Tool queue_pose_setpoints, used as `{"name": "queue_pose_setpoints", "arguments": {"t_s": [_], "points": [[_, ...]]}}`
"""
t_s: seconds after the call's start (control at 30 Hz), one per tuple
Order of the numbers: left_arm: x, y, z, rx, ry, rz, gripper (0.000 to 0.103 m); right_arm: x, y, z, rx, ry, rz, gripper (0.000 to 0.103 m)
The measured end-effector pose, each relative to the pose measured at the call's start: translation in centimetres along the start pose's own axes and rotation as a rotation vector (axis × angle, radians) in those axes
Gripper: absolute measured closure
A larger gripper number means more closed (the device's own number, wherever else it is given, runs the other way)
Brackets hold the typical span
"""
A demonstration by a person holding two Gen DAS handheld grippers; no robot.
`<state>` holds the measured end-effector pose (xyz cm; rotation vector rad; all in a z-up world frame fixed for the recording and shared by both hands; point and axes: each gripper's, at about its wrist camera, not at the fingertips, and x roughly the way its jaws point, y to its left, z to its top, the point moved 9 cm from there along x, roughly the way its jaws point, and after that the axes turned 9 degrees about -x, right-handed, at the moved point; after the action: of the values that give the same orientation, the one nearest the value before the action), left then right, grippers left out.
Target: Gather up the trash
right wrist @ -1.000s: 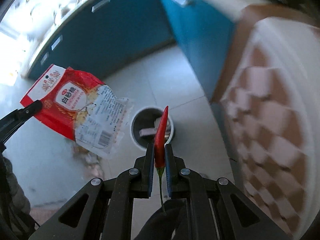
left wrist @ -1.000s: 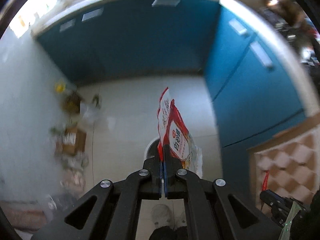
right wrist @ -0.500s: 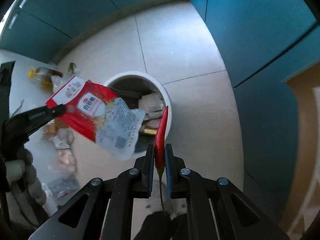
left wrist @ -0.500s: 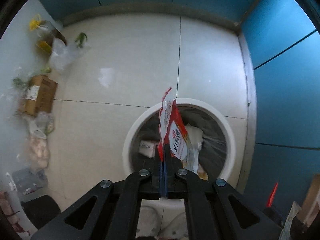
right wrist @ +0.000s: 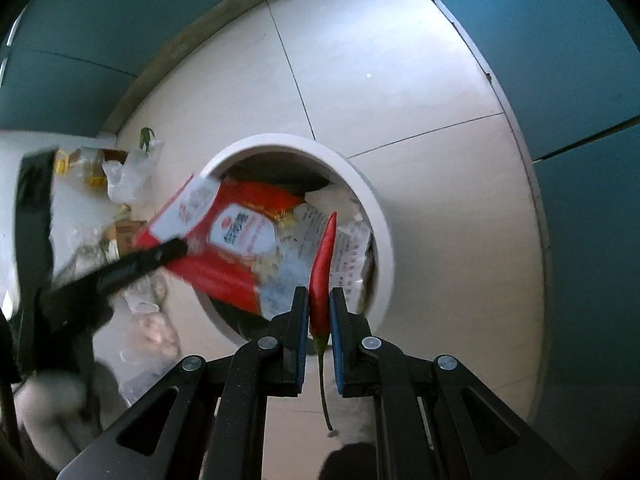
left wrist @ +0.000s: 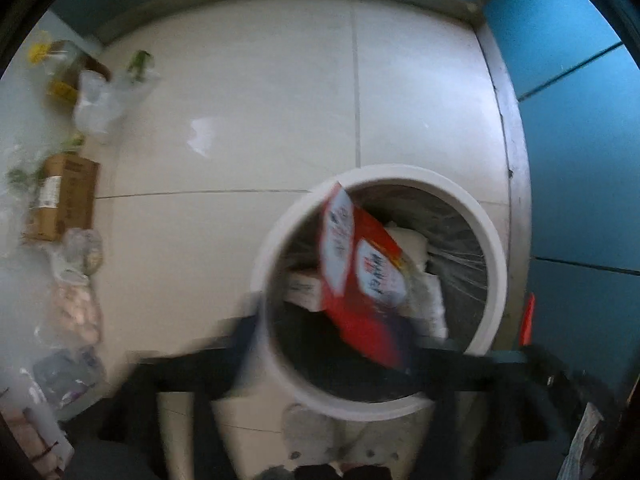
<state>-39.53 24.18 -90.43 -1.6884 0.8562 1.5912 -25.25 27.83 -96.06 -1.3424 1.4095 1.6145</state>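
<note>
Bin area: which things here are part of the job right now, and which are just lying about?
In play: red packet dropping from the opening left gripper; chilli in the right gripper; bin.
Lying about: cardboard box; plastic bags; blue cabinets.

My left gripper [right wrist: 168, 250] hangs over the bin [right wrist: 372, 216], the packet [right wrist: 236, 236] above its mouth. My right gripper [right wrist: 319, 308] holds the chilli [right wrist: 323, 264] beside it.

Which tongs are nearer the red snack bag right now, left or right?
Left. The left tongs are opening right at the red snack bag, which tips into the white bin. The right tongs sit beside it, shut on a red chili.
</note>
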Motion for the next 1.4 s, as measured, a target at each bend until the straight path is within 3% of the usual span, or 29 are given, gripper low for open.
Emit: {"name": "queue_pose_setpoints", "arguments": {"t_s": [0.07, 0.2, 0.27, 0.37, 0.43, 0.6, 0.8, 1.03, 1.4], "points": [[-1.3, 1.3, -0.4, -0.011, -0.032, 0.01, 0.012, 0.5, 0.1, 0.5, 0.011, 0.013, -0.002, 0.091], [-3.9, 3.5, -1.5, -0.03, -0.064, 0.035, 0.003, -0.2, 0.9, 1.0, 0.008, 0.003, 0.001, 0.063], [-5.8, 4.0, -2.3, -0.033, -0.095, 0.048, 0.003, -1.3, 1.5, 0.8, -0.004, -0.003, -0.005, 0.059], [-9.1, 4.2, -4.1, -0.043, -0.124, 0.061, 0.003, -3.8, 2.4, 0.0, -0.049, -0.015, -0.046, 0.046], [-11.7, 4.1, -5.4, -0.042, -0.136, 0.06, 0.003, -5.9, 3.2, -1.0, -0.089, -0.019, -0.078, 0.029], [-20.3, 3.5, -8.9, -0.026, -0.19, 0.075, 0.003, -13.5, 5.1, -4.6, -0.194, -0.057, -0.167, 0.001], [-31.8, 3.4, -12.3, -0.023, -0.284, 0.071, 0.003, -27.0, 7.8, -9.2, -0.268, -0.15, -0.245, 0.0], [-42.5, 3.3, -15.8, -0.001, -0.347, 0.036, 0.003, -42.2, 11.6, -13.7, -0.317, -0.264, -0.264, 0.0], [-55.5, 4.1, -21.4, 0.042, -0.457, -0.076, 0.003, -57.8, 17.7, -22.0, -0.336, -0.39, -0.229, 0.0]]}}
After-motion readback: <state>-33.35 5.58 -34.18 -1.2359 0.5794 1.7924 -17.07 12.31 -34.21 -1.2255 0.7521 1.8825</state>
